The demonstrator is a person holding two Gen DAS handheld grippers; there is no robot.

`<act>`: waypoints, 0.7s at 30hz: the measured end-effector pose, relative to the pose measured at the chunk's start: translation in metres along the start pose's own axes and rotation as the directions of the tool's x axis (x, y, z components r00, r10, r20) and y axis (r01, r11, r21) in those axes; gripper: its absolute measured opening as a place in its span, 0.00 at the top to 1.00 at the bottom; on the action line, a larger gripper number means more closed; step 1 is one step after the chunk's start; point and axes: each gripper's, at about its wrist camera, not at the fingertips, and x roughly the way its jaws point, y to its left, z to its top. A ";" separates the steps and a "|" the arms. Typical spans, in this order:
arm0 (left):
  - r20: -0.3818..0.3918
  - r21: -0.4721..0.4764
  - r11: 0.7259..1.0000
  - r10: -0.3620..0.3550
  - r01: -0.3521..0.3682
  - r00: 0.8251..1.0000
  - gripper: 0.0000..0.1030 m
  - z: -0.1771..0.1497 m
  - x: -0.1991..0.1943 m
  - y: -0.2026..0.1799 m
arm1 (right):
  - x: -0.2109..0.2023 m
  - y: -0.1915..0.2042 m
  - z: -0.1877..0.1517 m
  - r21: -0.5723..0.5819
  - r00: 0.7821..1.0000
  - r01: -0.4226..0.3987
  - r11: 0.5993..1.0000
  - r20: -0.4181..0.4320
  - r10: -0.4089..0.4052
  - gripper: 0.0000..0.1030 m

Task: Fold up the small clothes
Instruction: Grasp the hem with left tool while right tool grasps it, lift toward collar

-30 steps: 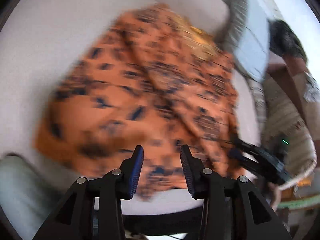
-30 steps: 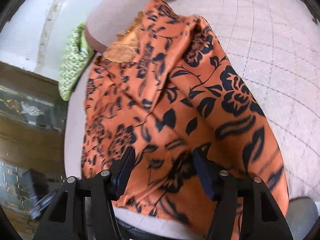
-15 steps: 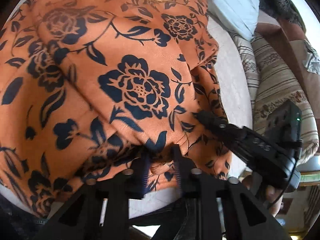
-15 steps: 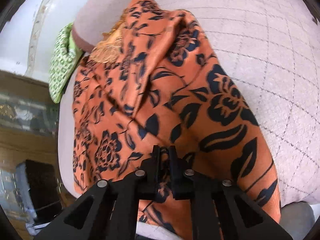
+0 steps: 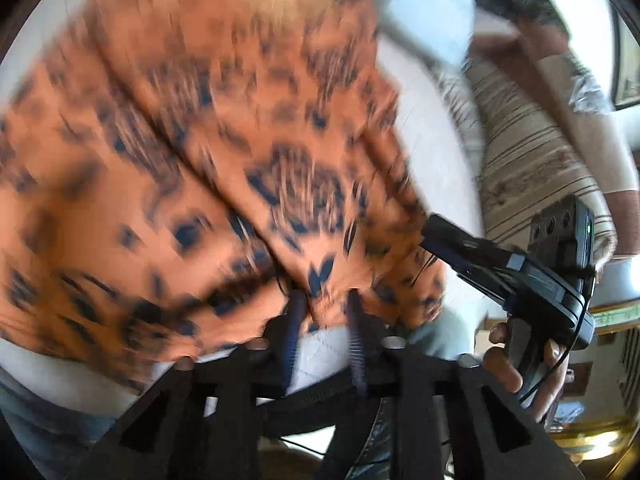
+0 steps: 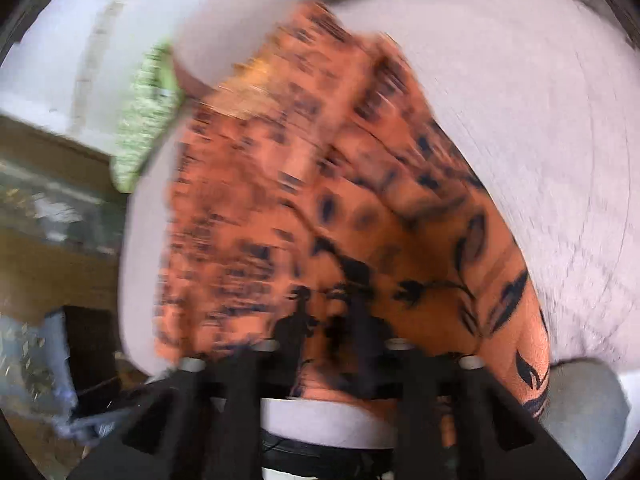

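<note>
Motion-blurred orange garment (image 5: 248,168); print smeared, folds indistinct

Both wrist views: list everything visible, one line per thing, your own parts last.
Orange garment with dark blue flower print: one, orange and navy, spread in rumpled folds on the cushion; gold trim at its far end.
Pale quilted seat cushion: one, whitish, under the garment.
Green patterned cloth: one, green and white, off the cushion's far left edge in the right wrist view.
Striped beige upholstery: one, beige with brown stripes, right of the cushion in the left wrist view.
Left claw: one, black with blue pads, jaws opening, garment's near edge between them.
Right claw: one, black, jaws opening over the garment's near edge.
Hand: one, gripping the right claw's handle.
</note>
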 end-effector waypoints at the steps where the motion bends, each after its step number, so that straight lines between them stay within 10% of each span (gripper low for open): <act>1: 0.043 0.008 1.000 0.012 -0.012 0.999 0.61 0.006 -0.016 0.002 | -0.013 0.010 0.007 -0.031 0.999 -0.023 0.999 0.037 0.024 0.37; 10: 0.321 -0.151 0.983 0.149 -0.105 0.935 0.49 0.123 -0.126 0.074 | 0.001 0.022 0.114 -0.050 0.995 -0.069 0.996 0.075 0.073 0.27; 21: 0.253 -0.221 0.960 0.229 -0.175 0.940 0.50 0.294 -0.043 0.104 | 0.100 0.008 0.263 -0.023 0.998 0.065 0.998 0.010 -0.065 0.29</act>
